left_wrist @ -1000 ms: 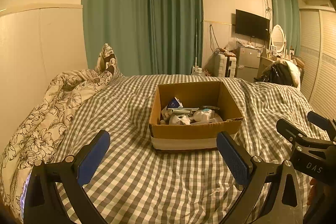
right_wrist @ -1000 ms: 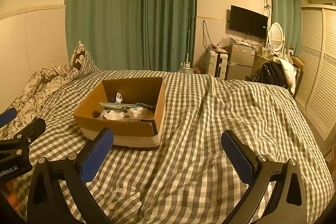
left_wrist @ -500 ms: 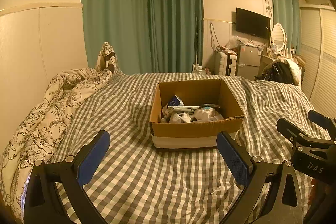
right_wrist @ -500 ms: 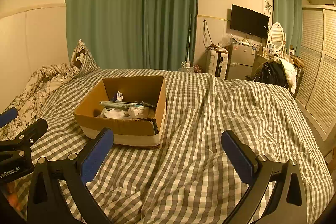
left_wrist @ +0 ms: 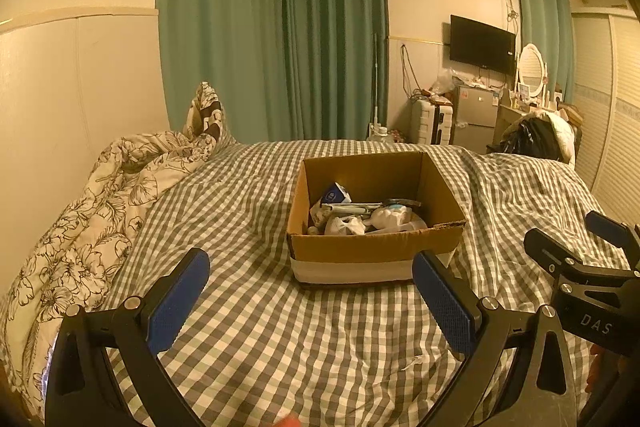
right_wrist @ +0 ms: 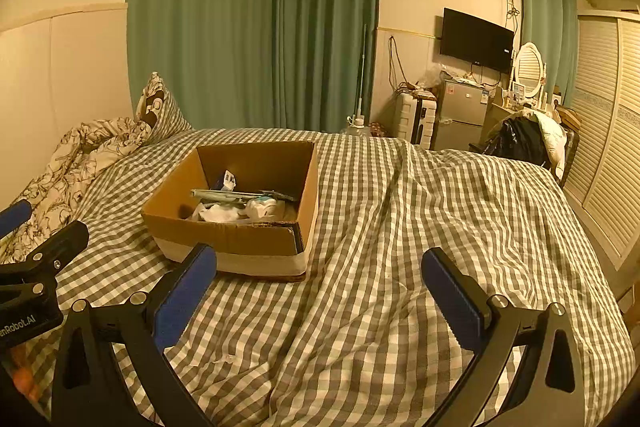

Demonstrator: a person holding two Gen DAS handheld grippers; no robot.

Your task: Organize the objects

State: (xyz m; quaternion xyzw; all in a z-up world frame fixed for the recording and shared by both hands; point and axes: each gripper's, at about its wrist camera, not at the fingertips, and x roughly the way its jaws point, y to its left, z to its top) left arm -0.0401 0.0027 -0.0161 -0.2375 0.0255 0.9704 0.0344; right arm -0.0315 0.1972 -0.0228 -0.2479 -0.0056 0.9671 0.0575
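An open cardboard box (left_wrist: 372, 255) stands on the checked bed and shows in the right wrist view too (right_wrist: 224, 233). Inside lie several small items: a blue-and-white carton (left_wrist: 335, 193), a long tube (left_wrist: 352, 207) and white crumpled packets (left_wrist: 390, 215). My left gripper (left_wrist: 310, 301) is open and empty, just short of the box's near wall. My right gripper (right_wrist: 318, 299) is open and empty, to the right of the box over bare bedding. Each gripper shows at the edge of the other's view.
The checked bedspread (right_wrist: 420, 227) covers the bed. A floral duvet (left_wrist: 92, 219) and pillow (left_wrist: 206, 115) lie at the left by the wall. Beyond the bed are green curtains, a small fridge (right_wrist: 464, 115), a suitcase and a chair with clothes (right_wrist: 524, 139).
Both grippers have risen and pulled back slightly, so the box sits a little lower in view. Both stay open and empty.
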